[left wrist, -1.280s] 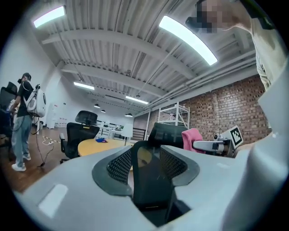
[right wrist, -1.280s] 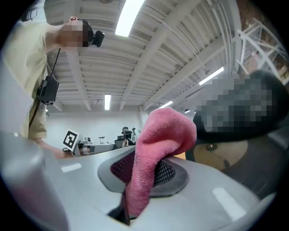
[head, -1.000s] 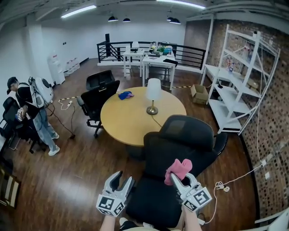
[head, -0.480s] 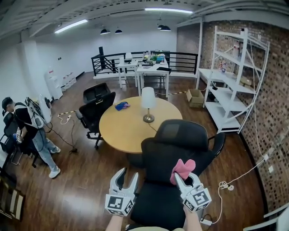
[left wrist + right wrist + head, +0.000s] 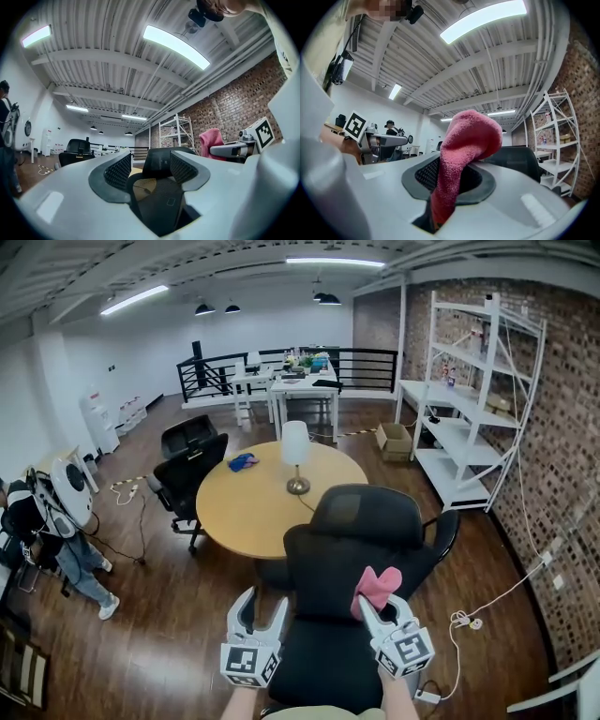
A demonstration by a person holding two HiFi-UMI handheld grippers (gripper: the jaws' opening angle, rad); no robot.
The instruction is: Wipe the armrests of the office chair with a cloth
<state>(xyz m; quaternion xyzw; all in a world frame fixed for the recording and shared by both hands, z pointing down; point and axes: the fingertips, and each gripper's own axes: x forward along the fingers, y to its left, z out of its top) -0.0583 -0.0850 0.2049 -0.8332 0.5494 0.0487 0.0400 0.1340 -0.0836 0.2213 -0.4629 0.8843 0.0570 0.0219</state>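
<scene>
A black office chair (image 5: 361, 554) stands in front of me, its back towards the round table; one armrest (image 5: 449, 529) shows at its right side. My right gripper (image 5: 372, 602) hovers over the chair back, shut on a pink cloth (image 5: 378, 586) that sticks up from its jaws. In the right gripper view the pink cloth (image 5: 465, 149) fills the gap of that gripper (image 5: 451, 180). My left gripper (image 5: 258, 609) is held open beside the chair's left edge, nothing in it. In the left gripper view the left gripper (image 5: 150, 165) frames the chair (image 5: 161, 161) between spread jaws.
A round wooden table (image 5: 248, 502) behind the chair carries a lamp (image 5: 296, 454) and a blue cloth (image 5: 241, 462). Two more black chairs (image 5: 187, 470) stand at its left. White shelving (image 5: 464, 399) lines the brick wall. A person (image 5: 37, 535) is far left. A cable (image 5: 473, 615) lies on the floor.
The view has closed in on the chair. Both grippers kept their states, the right drifting slightly right with the cloth. The person at the left moved further away.
</scene>
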